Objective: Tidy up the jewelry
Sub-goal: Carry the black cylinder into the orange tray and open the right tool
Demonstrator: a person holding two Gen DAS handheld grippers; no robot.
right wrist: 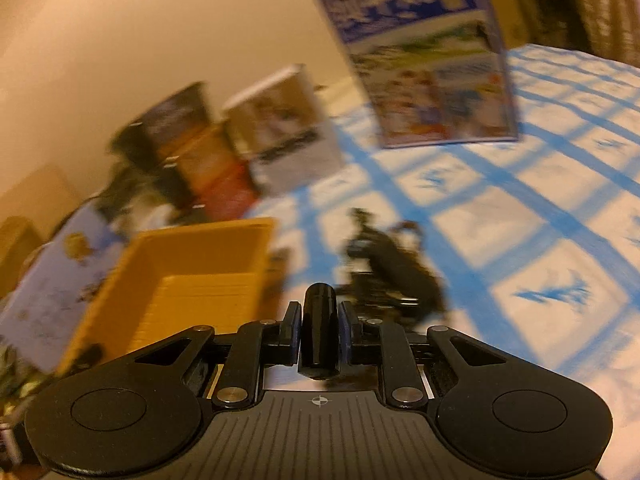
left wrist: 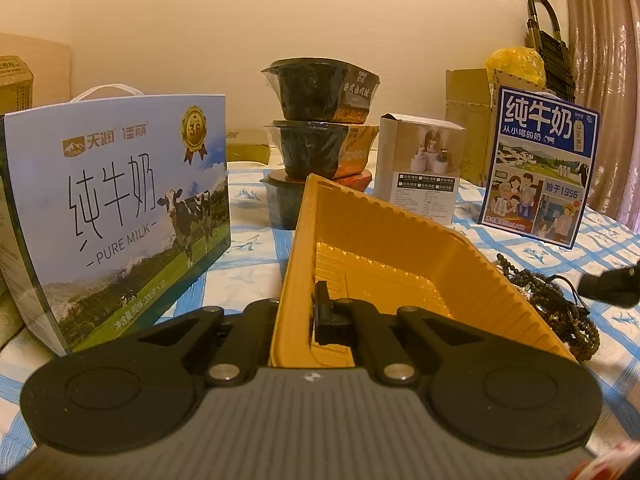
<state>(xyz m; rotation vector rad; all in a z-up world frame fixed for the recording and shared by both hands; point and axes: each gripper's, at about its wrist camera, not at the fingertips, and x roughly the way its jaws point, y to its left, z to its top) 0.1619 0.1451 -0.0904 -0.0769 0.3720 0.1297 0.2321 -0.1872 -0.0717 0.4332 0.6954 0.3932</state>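
My left gripper (left wrist: 298,314) is shut on the near left wall of a yellow plastic tray (left wrist: 384,264), which looks tilted; the tray holds nothing that I can see. A pile of dark beaded bracelets (left wrist: 560,312) lies on the blue-checked cloth just right of the tray. My right gripper (right wrist: 319,322) is shut on a black cylindrical stick (right wrist: 319,332). It hangs over the cloth, with the bracelet pile (right wrist: 392,272) just ahead and the tray (right wrist: 188,280) to its left. The right wrist view is motion-blurred. The stick's tip (left wrist: 608,288) enters the left wrist view at the right edge.
A large milk carton box (left wrist: 120,216) stands close on the left. Stacked black food bowls (left wrist: 320,128), a small white product box (left wrist: 420,168) and a blue milk box (left wrist: 540,168) stand behind the tray. Cardboard boxes and a curtain are at the back right.
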